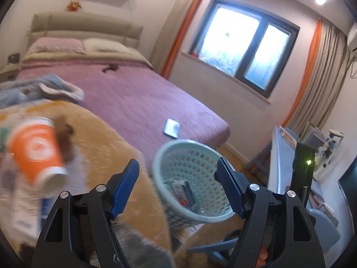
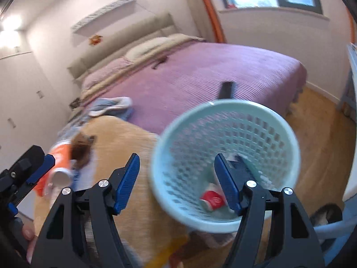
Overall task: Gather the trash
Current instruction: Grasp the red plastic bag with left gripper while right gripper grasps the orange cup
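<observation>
Bedroom scene: bed [image 1: 138,93] with ribbed purple cover, padded beige headboard, window [image 1: 245,44] with orange-trimmed curtains on the far wall. Near end has a fuzzy tan blanket [image 1: 104,138] bunched over the foot of the bed. Pale mint plastic basket [image 2: 225,163], round, lattice-perforated walls with a solid rim, tilted so the mouth faces the cameras. Inside it: a crumpled red-and-white wrapper [image 2: 212,201] at the bottom, a dark flat packet next to it, plus some pale scraps, too blurred to identify. Orange paper cup [image 1: 38,151] with a white logo and white base lies tipped on the blanket, base toward the camera, well left of the basket, outside it; a brown furry clump touches its upper side. Small white flat rectangular item [image 1: 171,128] sits on the purple cover beyond the basket. Left gripper [image 1: 177,187]: blue ridged pads spread wide, gripping nothing, basket framed between them. Right gripper [image 2: 177,183]: also wide open and empty, right finger overlapping the basket mouth in view; can't tell whether it touches. Left gripper's blue pad shows at the left edge of the right wrist view, just beside the cup. Both views motion-blurred.
</observation>
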Tool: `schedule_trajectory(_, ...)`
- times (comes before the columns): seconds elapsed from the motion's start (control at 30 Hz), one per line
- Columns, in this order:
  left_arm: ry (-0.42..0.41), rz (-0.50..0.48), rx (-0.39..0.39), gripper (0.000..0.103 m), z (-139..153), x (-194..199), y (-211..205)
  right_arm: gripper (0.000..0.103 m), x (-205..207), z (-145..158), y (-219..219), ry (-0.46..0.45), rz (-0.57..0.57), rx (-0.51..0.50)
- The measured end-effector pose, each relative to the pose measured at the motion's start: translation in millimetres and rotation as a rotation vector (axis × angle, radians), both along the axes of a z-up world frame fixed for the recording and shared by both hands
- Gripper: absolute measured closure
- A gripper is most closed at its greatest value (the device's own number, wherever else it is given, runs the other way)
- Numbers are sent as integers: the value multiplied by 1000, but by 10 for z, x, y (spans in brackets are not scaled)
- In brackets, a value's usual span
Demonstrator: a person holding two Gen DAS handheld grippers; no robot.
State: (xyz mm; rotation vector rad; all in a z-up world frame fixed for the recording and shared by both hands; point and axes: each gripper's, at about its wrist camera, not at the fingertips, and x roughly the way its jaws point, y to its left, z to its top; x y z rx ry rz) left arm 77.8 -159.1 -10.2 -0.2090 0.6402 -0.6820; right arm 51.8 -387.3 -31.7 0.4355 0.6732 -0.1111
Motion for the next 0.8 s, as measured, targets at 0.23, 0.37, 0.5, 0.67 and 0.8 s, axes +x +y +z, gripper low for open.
schedule_trajectory(0.23, -58, 206, 18, 27, 286, -93, 1036, 34, 147, 371, 832, -105, 206, -45)
schedule_trajectory(0.37, -54, 369, 72, 20, 276, 19, 1660, 33, 341, 403, 1383, -116, 327, -81)
schedule_trajectory(0.5, -8, 504, 145, 15, 80, 266, 2217, 28, 587, 345, 1822, -102, 415, -117)
schedule_trajectory(0.67, 71, 609, 167, 15, -232, 617, 2716, 26, 877, 195, 2215, -49, 491, -156)
schedule_trajectory(0.8, 111, 633, 131, 15, -437, 765, 2936, 26, 1046, 55, 2347, -17, 532, -152)
